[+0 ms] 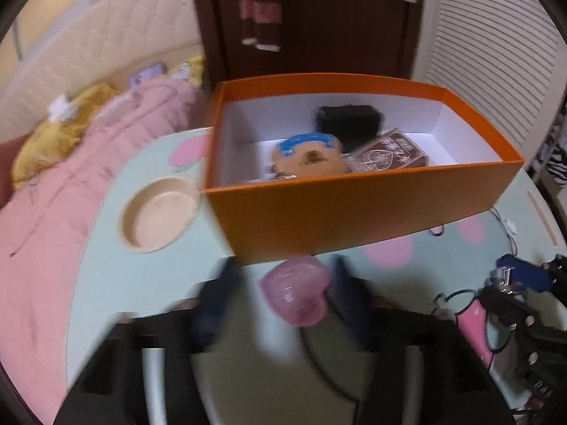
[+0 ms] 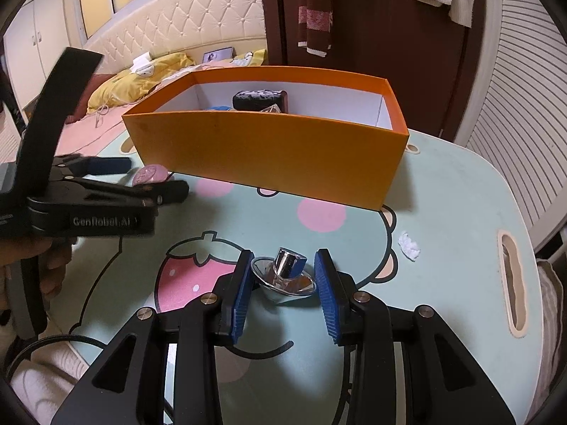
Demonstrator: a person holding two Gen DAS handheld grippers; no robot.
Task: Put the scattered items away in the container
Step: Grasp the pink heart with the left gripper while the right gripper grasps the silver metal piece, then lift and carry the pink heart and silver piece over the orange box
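Observation:
An orange box (image 1: 354,212) stands on the mint-green cartoon table (image 1: 117,283). Inside it lie a black pouch (image 1: 347,124), a blue-and-tan toy (image 1: 308,156) and a brown card pack (image 1: 389,156). The left wrist view is blurred. In it my left gripper (image 1: 283,276) is shut on a pink translucent heart (image 1: 294,297) just in front of the box. The same heart (image 2: 150,173) and left gripper (image 2: 141,177) also show in the right wrist view. My right gripper (image 2: 283,258) is shut on a tilted silver spinning top (image 2: 283,276) nearer the table's front. The box (image 2: 269,156) stands beyond it.
A round beige cup recess (image 1: 159,212) sits in the table left of the box. A handle slot (image 2: 512,283) and a white crumpled scrap (image 2: 409,242) are at the table's right. A bed with a pink quilt (image 1: 71,194) lies to the left, a dark door (image 2: 372,35) behind.

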